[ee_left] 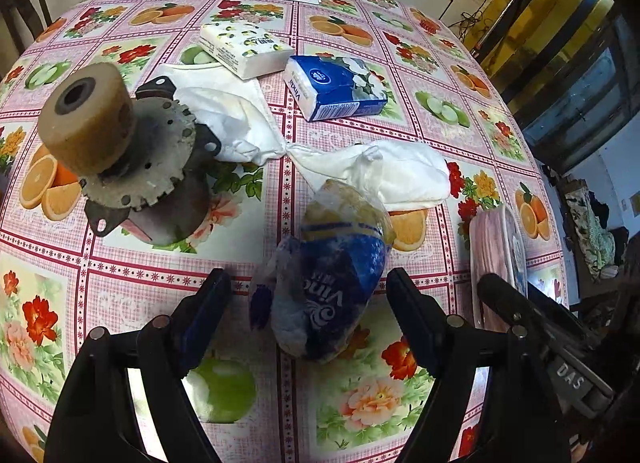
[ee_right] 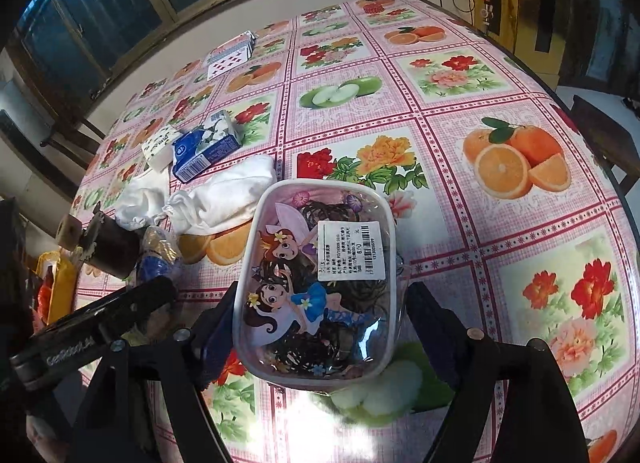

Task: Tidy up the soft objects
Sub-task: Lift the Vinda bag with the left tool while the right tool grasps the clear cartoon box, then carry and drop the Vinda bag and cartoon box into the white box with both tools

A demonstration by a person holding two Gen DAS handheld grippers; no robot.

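A: Your left gripper (ee_left: 308, 295) straddles the crumpled tissue wrapper (ee_left: 328, 287), fingers apart, not yet pinching.

B: Your right gripper (ee_right: 320, 303) is clamped on the cartoon-lidded box (ee_right: 316, 275). Judging by that, close left next; white cloth (ee_left: 320, 155) waits at 12 o'clock.

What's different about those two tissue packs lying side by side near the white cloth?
The blue tissue pack is mostly dark blue with white flowers and a round logo; the white tissue pack is pale with small green and yellow specks. The blue one looks a bit bulkier and dented on top, while the white one looks flatter and neater. The white pack's corner overlaps the white cloth; the blue pack lies just beside it. Both are soft rectangular packs lying flat on the tablecloth.
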